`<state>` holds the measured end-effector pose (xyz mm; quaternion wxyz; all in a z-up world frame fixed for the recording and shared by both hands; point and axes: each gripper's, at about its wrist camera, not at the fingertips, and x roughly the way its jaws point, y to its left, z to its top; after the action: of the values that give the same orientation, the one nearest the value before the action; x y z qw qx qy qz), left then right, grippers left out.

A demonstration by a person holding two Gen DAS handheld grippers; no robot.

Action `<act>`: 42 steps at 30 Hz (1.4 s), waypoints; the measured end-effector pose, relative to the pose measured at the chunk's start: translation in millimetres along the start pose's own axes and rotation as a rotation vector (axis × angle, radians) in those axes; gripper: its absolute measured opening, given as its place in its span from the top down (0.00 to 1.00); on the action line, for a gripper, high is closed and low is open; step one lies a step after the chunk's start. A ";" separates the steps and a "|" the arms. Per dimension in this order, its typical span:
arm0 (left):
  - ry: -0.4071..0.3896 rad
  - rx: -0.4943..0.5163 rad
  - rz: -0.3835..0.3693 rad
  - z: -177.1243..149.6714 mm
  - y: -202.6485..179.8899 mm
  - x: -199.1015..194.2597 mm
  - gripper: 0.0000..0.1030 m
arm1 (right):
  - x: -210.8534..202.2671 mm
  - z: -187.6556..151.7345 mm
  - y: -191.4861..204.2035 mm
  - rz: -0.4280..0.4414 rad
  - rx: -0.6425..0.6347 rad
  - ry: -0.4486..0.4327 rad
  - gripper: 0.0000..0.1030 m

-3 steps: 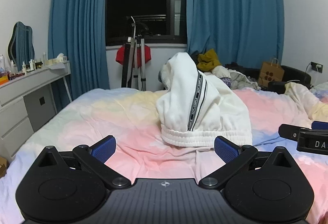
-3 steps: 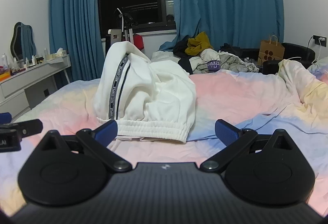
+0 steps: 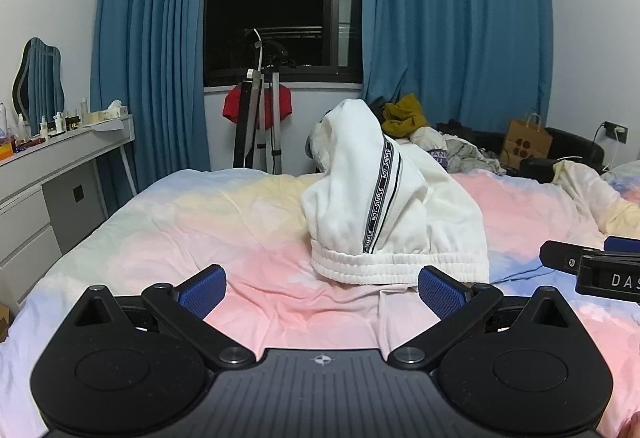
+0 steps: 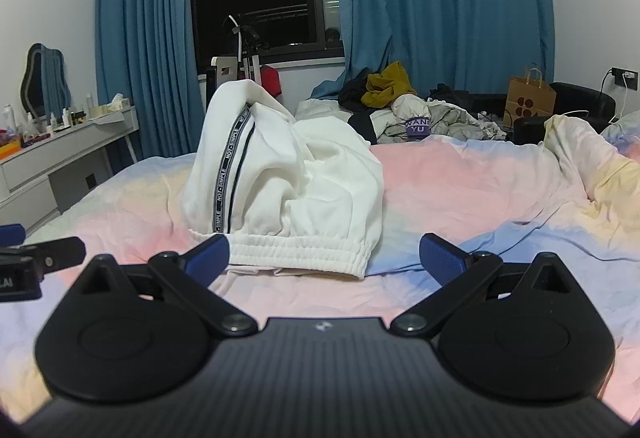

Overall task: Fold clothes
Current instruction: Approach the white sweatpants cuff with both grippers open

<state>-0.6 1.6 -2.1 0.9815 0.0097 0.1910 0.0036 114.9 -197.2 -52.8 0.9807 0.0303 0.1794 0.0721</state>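
White track pants [image 3: 404,209] with a black lettered side stripe sit heaped on the pastel bed [image 3: 224,222], elastic waistband toward me. In the right wrist view the same pants [image 4: 304,181] rise in a mound left of centre. My left gripper [image 3: 322,288] is open, its blue pads wide apart, just short of the waistband and holding nothing. My right gripper [image 4: 324,258] is open too, its left pad overlapping the waistband's left end in the image; whether they touch I cannot tell. Each gripper shows at the edge of the other's view: the right gripper [image 3: 592,264] and the left gripper [image 4: 28,258].
A pile of other clothes [image 4: 416,117] lies at the bed's far end. A crumpled blanket [image 4: 592,157] is at the right. A white dresser [image 3: 48,173] with bottles stands left. A brown paper bag [image 3: 526,141] and a metal stand [image 3: 260,133] sit near the window.
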 end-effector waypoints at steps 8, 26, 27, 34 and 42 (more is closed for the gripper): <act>-0.001 -0.016 -0.003 -4.7 3.3 0.6 0.00 | -0.1 -0.1 -2.0 -0.004 0.009 -0.020 0.00; -0.021 -0.024 -0.025 -8.3 6.4 3.8 0.00 | -6.7 -2.0 -13.3 -0.001 0.107 -0.113 0.00; -0.020 -0.028 -0.025 -8.3 7.4 4.5 0.00 | -6.2 -2.2 -13.3 0.000 0.104 -0.125 0.00; -0.018 -0.037 -0.015 -6.4 12.6 10.1 0.00 | -1.1 -2.5 -13.3 -0.012 0.098 -0.172 0.00; -0.020 -0.049 -0.071 8.2 -0.7 26.4 0.00 | 20.1 -2.8 -17.0 -0.016 0.087 -0.125 0.00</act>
<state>26.9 1.1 -4.4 0.9829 -0.0209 0.1812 -0.0265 134.7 -210.9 -63.8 0.9883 0.0759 0.1209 0.0543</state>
